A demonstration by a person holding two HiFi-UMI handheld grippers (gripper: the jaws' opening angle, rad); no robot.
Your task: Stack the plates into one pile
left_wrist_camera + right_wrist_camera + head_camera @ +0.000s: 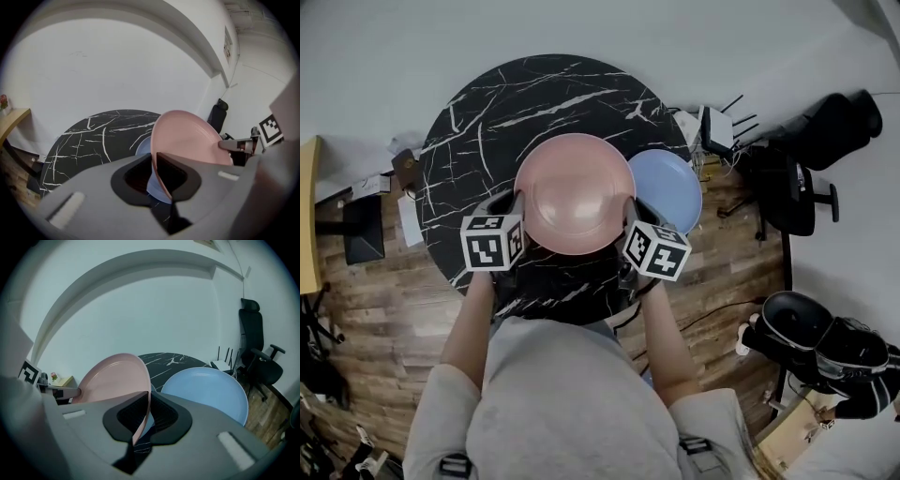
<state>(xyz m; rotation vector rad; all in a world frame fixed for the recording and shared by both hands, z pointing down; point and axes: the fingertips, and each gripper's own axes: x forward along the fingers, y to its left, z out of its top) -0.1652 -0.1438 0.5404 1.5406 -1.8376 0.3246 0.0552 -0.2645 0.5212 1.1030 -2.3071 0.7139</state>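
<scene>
The pink plate (pixel 574 192) hangs over the near middle of the black marble table (pixel 487 122), carried between us on both sides. At its left rim our left gripper (pixel 512 208) pinches the edge. At the opposite rim our right gripper (pixel 630 214) does the same, jaws pressed onto the plate. The blue plate (pixel 673 187) lies flat on the table just to the right, its left edge tucked beneath the pink one. So we judge the coming move runs rightward and down, with our right gripper the nearer.
</scene>
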